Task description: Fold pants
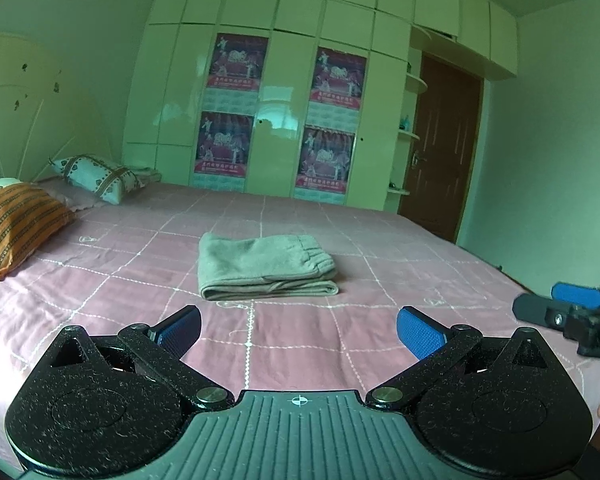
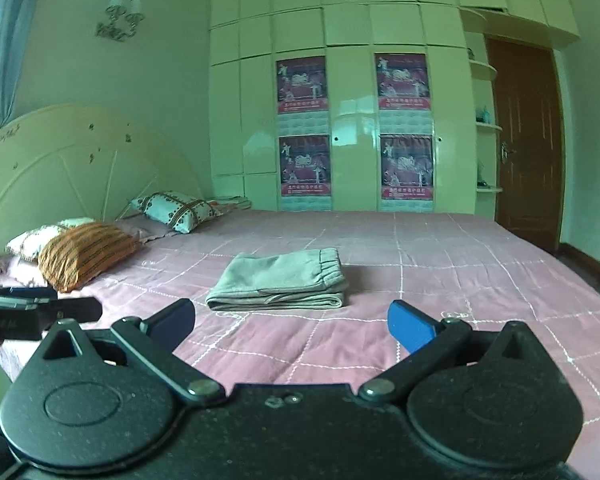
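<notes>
Both tools matched — the left gripper [image 1: 299, 330] and right gripper [image 2: 292, 322] had speckled black linkage arms, silver pivot screws and blue ribbed pads [image 1: 418, 330]; the left's grey grooved base [image 1: 300, 436] bore a crosshair mark — possibly printed.

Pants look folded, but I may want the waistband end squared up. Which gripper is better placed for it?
Right, marginally. The pants have their waistband on the right, nearer the right gripper. The left gripper lines up with the folded end. Both are open, clear of the cloth.

Open bedspread ahead of both grippers

Bare bed [image 1: 380, 240] lies between the spread left gripper [image 1: 299, 330] and pants [image 1: 266, 266], and right gripper [image 2: 292, 326]; pillows [image 2: 88, 252] sit far left.
</notes>
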Motion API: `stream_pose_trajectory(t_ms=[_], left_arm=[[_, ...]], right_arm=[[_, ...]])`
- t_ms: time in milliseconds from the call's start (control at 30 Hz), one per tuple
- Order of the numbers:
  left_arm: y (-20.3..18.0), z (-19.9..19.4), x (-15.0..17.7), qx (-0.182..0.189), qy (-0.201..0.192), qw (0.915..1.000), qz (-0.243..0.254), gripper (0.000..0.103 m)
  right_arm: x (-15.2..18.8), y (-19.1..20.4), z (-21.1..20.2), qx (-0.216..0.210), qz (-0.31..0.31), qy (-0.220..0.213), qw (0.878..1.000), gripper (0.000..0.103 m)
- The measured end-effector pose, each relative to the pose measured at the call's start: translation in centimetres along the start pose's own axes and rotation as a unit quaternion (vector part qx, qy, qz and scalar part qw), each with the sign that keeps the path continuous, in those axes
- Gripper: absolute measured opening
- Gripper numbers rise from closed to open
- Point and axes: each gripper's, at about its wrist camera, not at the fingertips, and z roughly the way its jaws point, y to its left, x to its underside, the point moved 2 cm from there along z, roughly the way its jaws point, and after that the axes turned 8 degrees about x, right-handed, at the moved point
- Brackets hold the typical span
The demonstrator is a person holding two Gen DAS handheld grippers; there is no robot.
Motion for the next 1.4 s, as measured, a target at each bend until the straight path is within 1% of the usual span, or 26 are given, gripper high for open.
stream_pose_trajectory(t_ms=[233, 433, 1400], left_arm=[[-0.7, 0.1, -0.1, 0.003, -0.004, 0.9999, 0.010, 0.103], [-1.0, 0.3, 0.2, 0.004, 0.003, 0.9999, 0.015, 0.103], [-1.1, 0.5, 0.2, 0.011, 0.009, 0.9998, 0.016, 0.103]], right_arm=[[-0.3, -0.2, -0.5, 0.003, 0.008, -0.011, 1.000, 0.097], [-0.2, -0.6, -0.2, 0.006, 0.017, -0.004, 1.000, 0.097], [-0.1, -0.3, -0.4, 0.008, 0.015, -0.006, 1.000, 0.097]])
